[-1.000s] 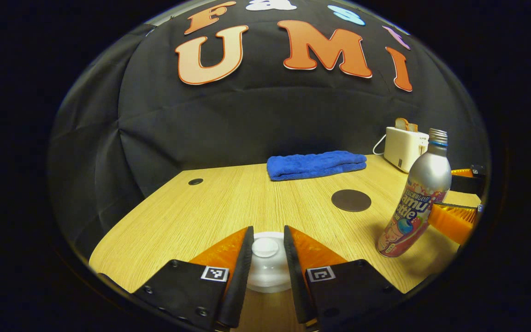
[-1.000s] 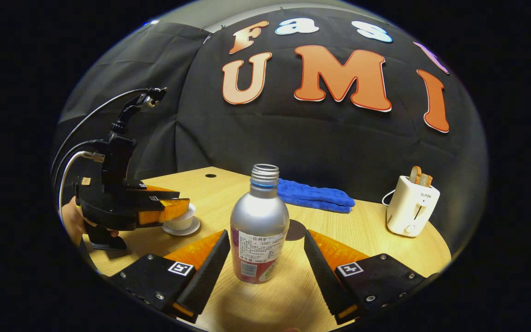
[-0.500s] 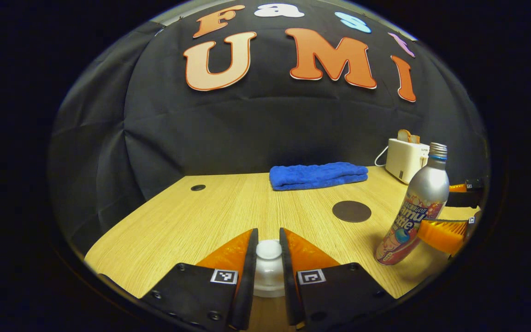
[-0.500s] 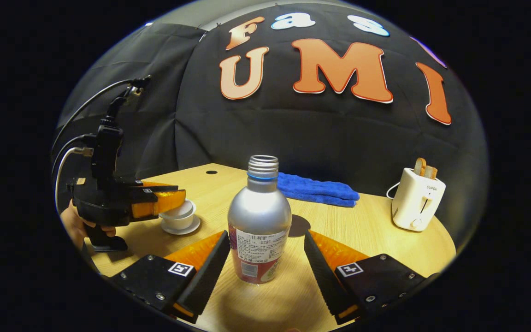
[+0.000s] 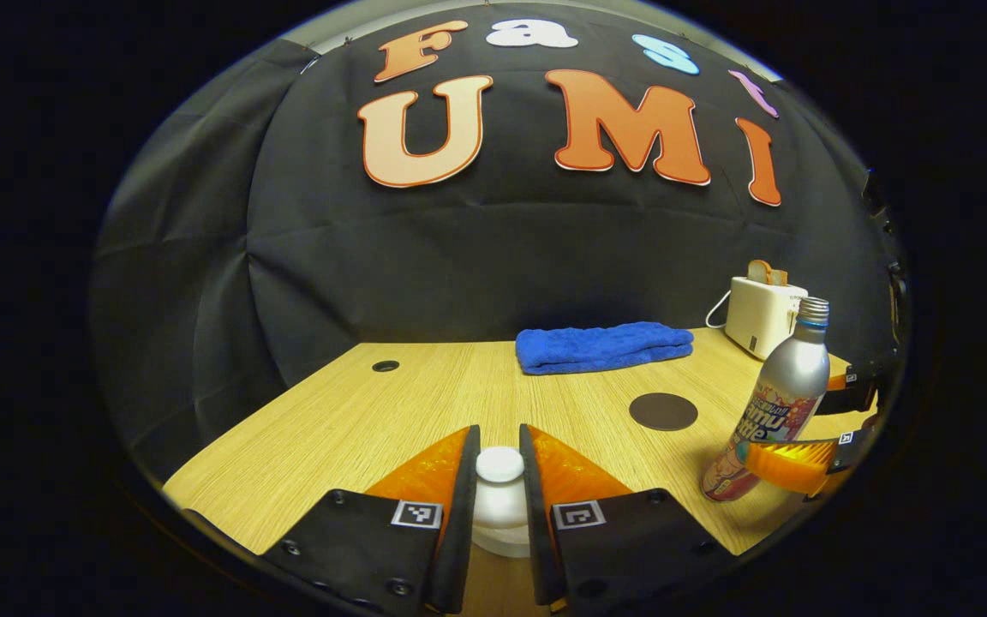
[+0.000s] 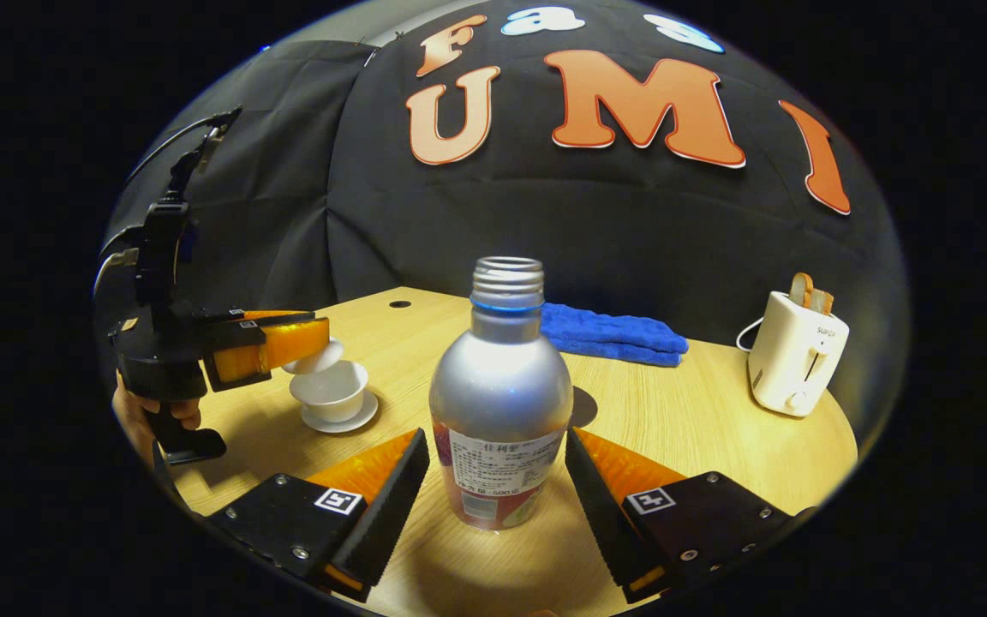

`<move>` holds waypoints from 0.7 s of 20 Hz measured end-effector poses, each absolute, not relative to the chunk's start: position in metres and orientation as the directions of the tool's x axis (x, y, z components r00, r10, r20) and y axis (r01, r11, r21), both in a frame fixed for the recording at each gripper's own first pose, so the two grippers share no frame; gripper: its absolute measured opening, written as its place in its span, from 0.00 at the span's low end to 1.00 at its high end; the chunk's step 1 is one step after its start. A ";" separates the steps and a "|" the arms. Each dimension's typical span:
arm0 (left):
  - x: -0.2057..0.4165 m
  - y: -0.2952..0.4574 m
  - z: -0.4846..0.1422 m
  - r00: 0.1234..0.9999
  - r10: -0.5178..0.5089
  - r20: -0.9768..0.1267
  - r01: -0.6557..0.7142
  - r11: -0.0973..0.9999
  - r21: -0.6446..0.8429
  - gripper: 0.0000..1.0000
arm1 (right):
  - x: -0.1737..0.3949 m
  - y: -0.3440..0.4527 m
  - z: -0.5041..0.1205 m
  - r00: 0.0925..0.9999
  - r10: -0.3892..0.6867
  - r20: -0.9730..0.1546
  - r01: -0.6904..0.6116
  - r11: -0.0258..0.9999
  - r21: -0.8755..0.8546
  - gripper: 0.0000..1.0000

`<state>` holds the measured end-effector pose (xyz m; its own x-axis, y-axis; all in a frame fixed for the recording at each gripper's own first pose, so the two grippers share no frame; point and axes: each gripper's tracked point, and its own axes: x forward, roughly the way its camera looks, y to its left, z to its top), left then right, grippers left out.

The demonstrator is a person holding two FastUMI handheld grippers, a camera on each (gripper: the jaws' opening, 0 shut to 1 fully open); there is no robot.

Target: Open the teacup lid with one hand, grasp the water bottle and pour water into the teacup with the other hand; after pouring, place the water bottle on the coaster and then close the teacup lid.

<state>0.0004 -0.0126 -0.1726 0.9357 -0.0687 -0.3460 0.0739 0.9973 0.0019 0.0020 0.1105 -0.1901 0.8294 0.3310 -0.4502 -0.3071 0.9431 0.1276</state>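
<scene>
**Left gripper view: lid pinched and off the cup, bottle between parted fingers**

Left gripper view shows the left gripper [image 5: 499, 506] nearest the lens, its two fingers closed on the knob of the white teacup lid [image 5: 499, 484]. Beyond them runs the wooden table [image 5: 356, 420], then the dark round coaster [image 5: 663, 411], bare and lying flat. Right of the coaster stands the water bottle [image 5: 780, 403], silver above and printed below, its mouth uncapped. One finger of the right gripper crosses the bottle's lower part; whether it touches the bottle is hard to tell at this edge of the view. Farther back lie a folded blue towel [image 5: 603, 345] and a white toaster [image 5: 763, 315] with bread in its slots.

From the right gripper view, the right gripper [image 6: 495, 506] has its fingers spread wide on either side of the water bottle [image 6: 500, 411], with a gap showing on both sides. The bottle stands upright on the table. Off to the left, the left gripper [image 6: 275, 341] holds the lid [image 6: 312, 358] lifted and tilted just above the open teacup [image 6: 332, 390], which sits on its saucer [image 6: 341, 420]. A hand [image 6: 151, 420] grips that tool's handle. The coaster peeks out just behind the bottle, with the towel and toaster beyond it near the wall.
</scene>
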 end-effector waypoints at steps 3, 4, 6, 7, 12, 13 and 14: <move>-0.003 -0.003 -0.169 0.938 -0.057 -0.341 0.061 0.998 0.001 0.33 | 0.002 0.112 -0.193 0.818 0.326 -0.474 -0.308 0.944 0.116 0.93; -0.004 0.000 -0.168 0.940 -0.051 -0.338 0.054 0.999 0.000 0.30 | 0.004 0.112 -0.192 0.818 0.322 -0.476 -0.307 0.945 0.111 0.83; -0.006 0.004 -0.167 0.940 -0.043 -0.339 0.045 0.999 0.000 0.33 | 0.004 0.111 -0.190 0.813 0.325 -0.483 -0.322 0.942 0.093 0.81; -0.007 0.007 -0.165 0.939 -0.039 -0.341 0.042 0.999 0.002 0.33 | 0.005 0.110 -0.189 0.815 0.316 -0.486 -0.324 0.943 0.069 0.81; -0.013 0.022 -0.159 0.945 -0.008 -0.326 0.017 1.000 0.023 0.33 | 0.011 0.098 -0.178 0.832 0.256 -0.492 -0.333 0.940 -0.073 0.81; -0.015 0.024 -0.157 0.946 -0.005 -0.323 0.014 1.000 0.026 0.33 | 0.014 0.096 -0.174 0.836 0.248 -0.489 -0.336 0.937 -0.100 0.81; -0.017 0.026 -0.156 0.947 0.002 -0.321 0.008 0.999 0.031 0.30 | 0.017 0.094 -0.171 0.841 0.238 -0.485 -0.338 0.932 -0.130 0.81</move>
<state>-0.0165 0.0265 -0.1561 0.9472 0.0018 -0.3205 0.0085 0.9995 0.0306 0.0174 0.0938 -0.1709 0.8414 0.2378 -0.4853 -0.3384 0.9320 -0.1301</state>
